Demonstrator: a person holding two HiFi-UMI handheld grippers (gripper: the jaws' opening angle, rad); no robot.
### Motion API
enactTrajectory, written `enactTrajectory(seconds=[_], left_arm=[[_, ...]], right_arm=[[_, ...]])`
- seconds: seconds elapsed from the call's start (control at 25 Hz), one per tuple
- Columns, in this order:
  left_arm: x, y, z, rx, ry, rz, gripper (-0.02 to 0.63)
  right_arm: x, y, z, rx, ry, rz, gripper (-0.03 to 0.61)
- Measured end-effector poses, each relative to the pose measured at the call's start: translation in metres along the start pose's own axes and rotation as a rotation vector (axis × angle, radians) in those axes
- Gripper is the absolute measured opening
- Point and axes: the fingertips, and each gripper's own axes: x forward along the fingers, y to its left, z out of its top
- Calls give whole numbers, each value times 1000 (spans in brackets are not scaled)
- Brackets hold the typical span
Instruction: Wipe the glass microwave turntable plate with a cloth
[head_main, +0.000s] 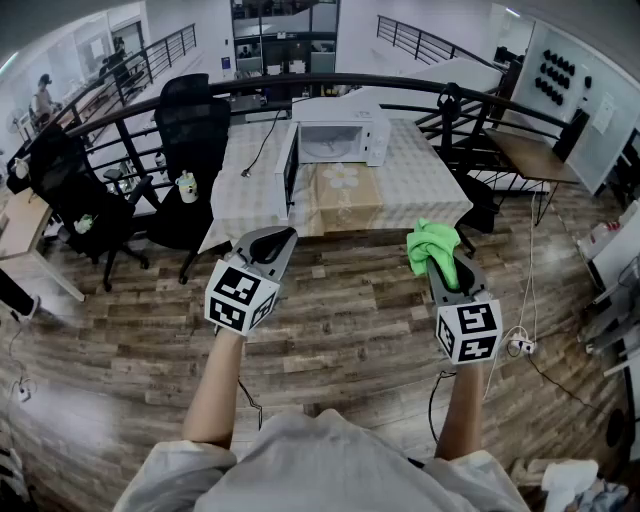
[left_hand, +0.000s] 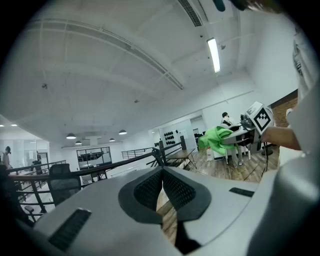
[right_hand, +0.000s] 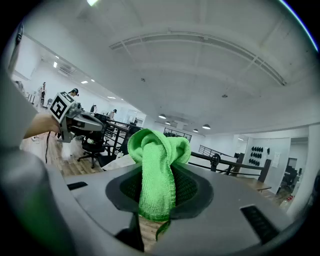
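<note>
Wooden flooring (head_main: 330, 330) is spread beneath a cloth-covered table (head_main: 420, 170), on which a white microwave (head_main: 335, 140) is stood with its door swung open; the glass plate cannot be made out. Well short of the table, the left gripper (head_main: 283, 238) is held clenched on nothing, while a green cloth (head_main: 432, 243) is pinched in the right gripper (head_main: 443, 270)

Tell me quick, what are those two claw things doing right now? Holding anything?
Left gripper: closed, nothing in it.
Right gripper: closed on the green cloth.
</note>
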Motion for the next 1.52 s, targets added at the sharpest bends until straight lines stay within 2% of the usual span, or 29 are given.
enactTrajectory(seconds=[0.2,0.36,0.68,0.84,0.96,1.2,1.32,1.52], left_arm=[[12,-5,3,2,7,-13,18],[25,-14,4,-8,12,-8,18],[56,-56,6,-26,50,54,18],[79,-72,4,-36,62,67,18],[99,-69,1,-34,76,57,18],[150,-17,-21,-20,74,52,18],[183,32,-33,-11,65,46,18],[242,124,-49,-18,68,20,18]], right_arm=[[6,-6,-1,9,1,9,121],[9,-16,-5,59,-27,44,121],[9,-74,-24,127,-68,73,120],[24,-93,-36,107,-65,116,120],[41,-102,-40,112,-63,132,120],[109,-112,-41,115,-76,110,120],[159,-117,-28,103,-98,68,121],[262,-116,-10,159,-71,44,121]])
